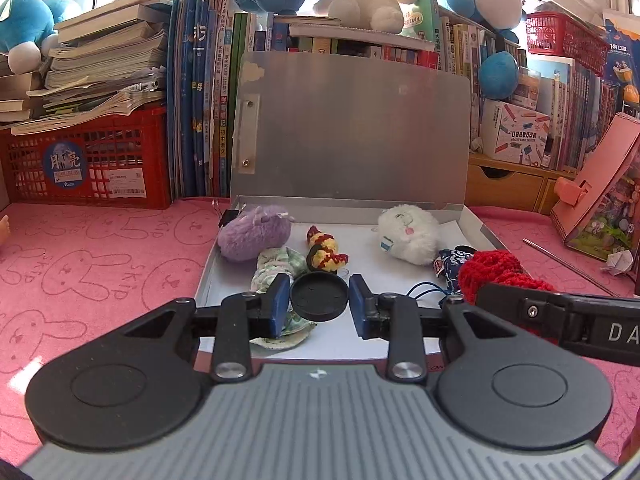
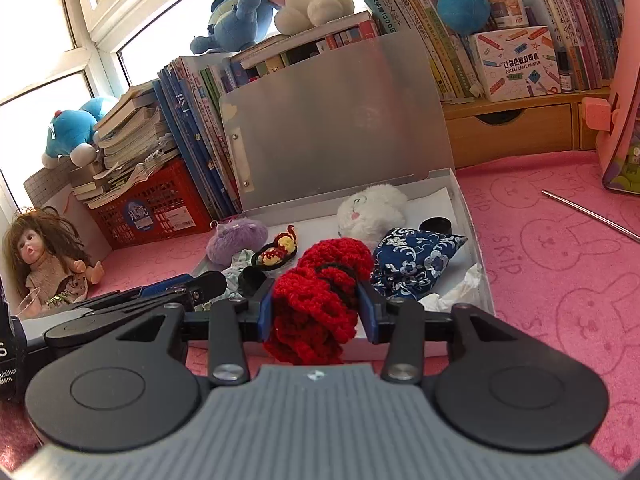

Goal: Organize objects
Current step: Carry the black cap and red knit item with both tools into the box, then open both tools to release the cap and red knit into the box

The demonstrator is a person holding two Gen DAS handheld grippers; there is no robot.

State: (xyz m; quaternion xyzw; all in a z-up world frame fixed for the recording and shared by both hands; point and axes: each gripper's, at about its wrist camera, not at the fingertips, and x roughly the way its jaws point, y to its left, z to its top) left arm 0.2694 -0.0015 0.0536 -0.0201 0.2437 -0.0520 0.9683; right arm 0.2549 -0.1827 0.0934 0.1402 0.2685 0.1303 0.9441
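Red yarn bundle (image 2: pixel 316 304) clamped in right gripper (image 2: pixel 316 312), black cap (image 1: pixel 319 297) in left gripper (image 1: pixel 320 300), over box's near edge (image 1: pixel 320 354).

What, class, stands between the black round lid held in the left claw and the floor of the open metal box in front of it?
A crumpled green-patterned cloth lies directly under and ahead of the left claw and its black round lid. Just beyond sits a yellow-and-red knitted toy. The metal box has bare white floor further right, before the white plush.
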